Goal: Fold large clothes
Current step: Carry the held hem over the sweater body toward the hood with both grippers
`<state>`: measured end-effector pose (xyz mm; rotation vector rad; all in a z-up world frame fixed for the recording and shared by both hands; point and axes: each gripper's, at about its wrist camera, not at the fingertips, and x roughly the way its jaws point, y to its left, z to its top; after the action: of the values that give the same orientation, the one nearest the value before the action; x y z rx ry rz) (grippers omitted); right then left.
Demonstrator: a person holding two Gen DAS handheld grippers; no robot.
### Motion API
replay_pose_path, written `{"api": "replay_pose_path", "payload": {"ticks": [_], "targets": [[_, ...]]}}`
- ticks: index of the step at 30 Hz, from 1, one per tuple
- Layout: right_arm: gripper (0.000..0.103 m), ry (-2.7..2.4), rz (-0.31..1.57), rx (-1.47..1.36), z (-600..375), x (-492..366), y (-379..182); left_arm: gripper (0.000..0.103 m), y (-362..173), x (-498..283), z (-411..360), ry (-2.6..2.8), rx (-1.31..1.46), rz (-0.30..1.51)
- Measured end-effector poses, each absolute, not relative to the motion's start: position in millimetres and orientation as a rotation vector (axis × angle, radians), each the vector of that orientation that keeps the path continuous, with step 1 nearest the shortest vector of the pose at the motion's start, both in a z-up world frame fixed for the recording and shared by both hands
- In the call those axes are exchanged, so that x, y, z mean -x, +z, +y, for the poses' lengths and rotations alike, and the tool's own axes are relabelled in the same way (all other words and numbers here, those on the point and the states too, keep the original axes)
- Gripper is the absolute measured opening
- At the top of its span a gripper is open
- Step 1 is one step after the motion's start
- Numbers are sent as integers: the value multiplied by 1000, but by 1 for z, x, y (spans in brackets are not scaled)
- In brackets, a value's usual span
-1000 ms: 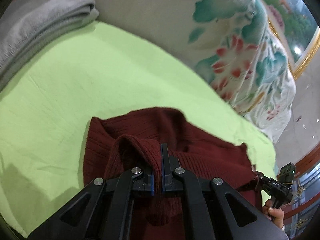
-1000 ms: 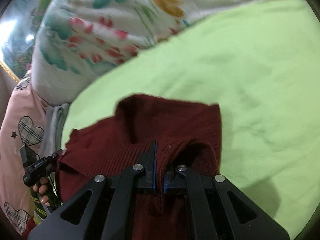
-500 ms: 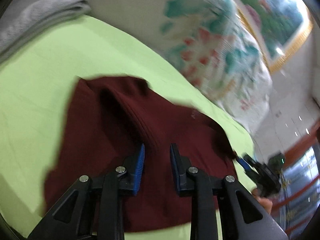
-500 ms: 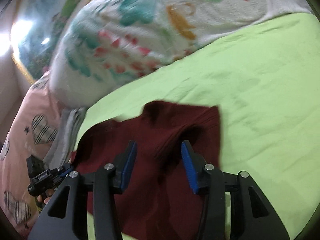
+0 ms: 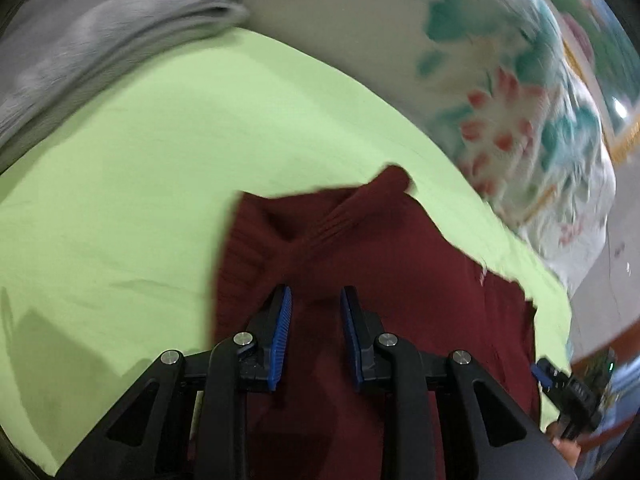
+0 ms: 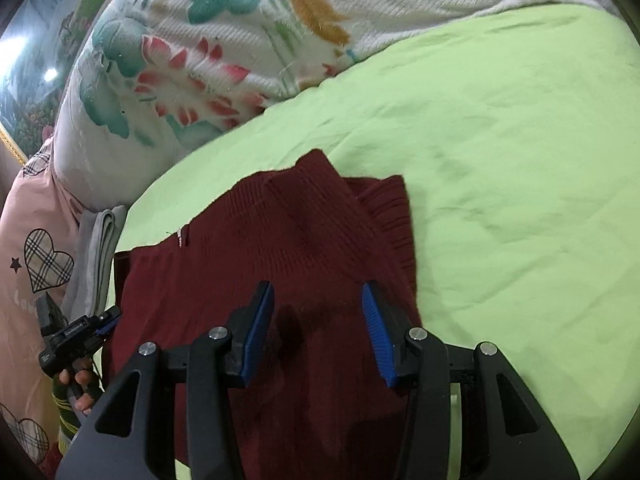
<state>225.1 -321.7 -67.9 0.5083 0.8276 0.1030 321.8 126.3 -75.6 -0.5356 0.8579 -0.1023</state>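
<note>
Dark red ribbed knit sweater (image 6: 280,248), lying folded and fairly flat on a lime-green bed sheet (image 6: 500,140); same garment in the left wrist view (image 5: 380,280), where a ribbed band (image 5: 344,216) crosses its far part diagonally. Far edge uneven, rising to a blunt corner at the middle; right edge, in the right wrist view, a ribbed hem running straight toward the near side. Small white tag (image 6: 181,236) at the far left edge. Right gripper (image 6: 318,336) above the near part of the sweater, blue pads parted with a wide gap, nothing between them. Left gripper (image 5: 315,332) likewise above the cloth, pads parted more narrowly, gripping nothing; it also appears at the left of the right wrist view, held in a hand (image 6: 78,384) with a striped cuff. Open sheet extends broadly to the right of and beyond the sweater in the right wrist view, and to the left and far side in the left wrist view. Bounding the far side: a white floral quilt (image 6: 224,40). Left margin: folded grey cloth (image 5: 100,40), and a pink pillow with plaid hearts (image 6: 36,248).
</note>
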Motion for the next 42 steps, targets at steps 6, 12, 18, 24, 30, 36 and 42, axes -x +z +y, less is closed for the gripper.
{"api": "replay_pose_path", "payload": {"ticks": [6, 12, 18, 24, 30, 36, 42], "targets": [[47, 136, 779, -567, -307, -201, -55, 29, -71, -272, 147, -99, 620, 825], [41, 239, 769, -567, -262, -182, -49, 38, -65, -204, 129, -194, 664, 826], [24, 338, 807, -480, -205, -187, -45, 49, -73, -151, 100, -254, 664, 887], [23, 368, 829, -457, -169, -206, -48, 57, -99, -142, 100, -264, 766, 926], [23, 312, 884, -446, -158, -232, -70, 61, -111, -152, 104, -236, 833, 911], [21, 315, 931, -454, -156, -243, -93, 62, -116, -180, 111, -205, 896, 863], [20, 338, 936, -438, -155, -245, -98, 48, -115, -204, 113, -144, 906, 819]]}}
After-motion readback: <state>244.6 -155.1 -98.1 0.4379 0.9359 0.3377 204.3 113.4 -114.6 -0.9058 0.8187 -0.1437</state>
